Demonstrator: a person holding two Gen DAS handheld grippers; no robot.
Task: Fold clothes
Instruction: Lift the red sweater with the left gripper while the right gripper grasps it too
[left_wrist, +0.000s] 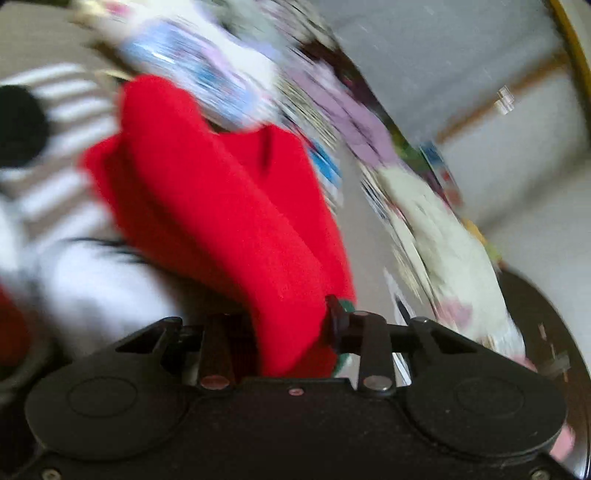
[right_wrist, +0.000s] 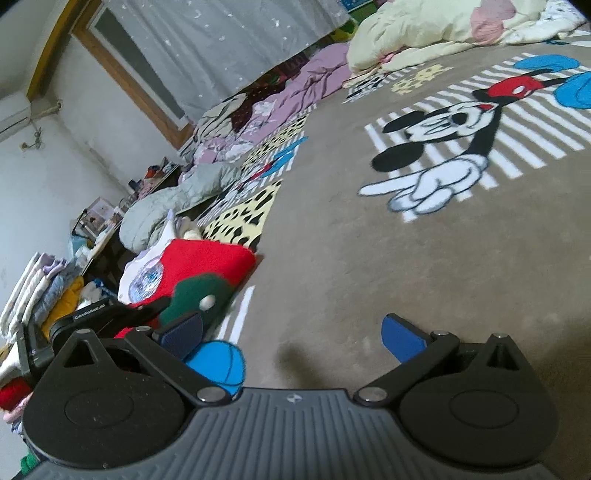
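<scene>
Left wrist view: heavily motion-blurred. Left gripper (left_wrist: 291, 332) has its jaws closed on a red knit garment (left_wrist: 221, 206), with the cloth pinched between the two black fingers (left_wrist: 373, 343) right at the bottom centre. A bit of green trim (left_wrist: 345, 306) shows at the pinch point. The garment runs up and left from the jaws and covers most of the middle of the frame. Behind it sits a brown cartoon-print blanket (left_wrist: 55, 110) with white stripes, and to the garment's right a smeared line of bedding (left_wrist: 443, 236) that is too blurred to sort out. Grey curtain (left_wrist: 461, 55) upper right.

Right wrist view: sharp. Right gripper (right_wrist: 295, 339) has its jaws spread wide with nothing between them; the blue pads (right_wrist: 402, 338) sit over bare brown blanket (right_wrist: 369, 277). The blanket's cartoon mouse print (right_wrist: 439, 147) lies far ahead and right of the gripper. The red knit garment (right_wrist: 207, 262) is left of the gripper, on the blanket's left edge, with a green patch (right_wrist: 195, 299) and a white pompom (right_wrist: 207, 302) on its near end. The left gripper (right_wrist: 140, 314) is at that near end; its grip is not visible from here. A white printed T-shirt (right_wrist: 147, 273) lies just beside the red garment, on its left. A stack of folded clothes (right_wrist: 48, 291) sits further left, near the wall. Rumpled quilts (right_wrist: 258, 118) line the blanket's far edge under the grey curtain (right_wrist: 221, 44).
</scene>
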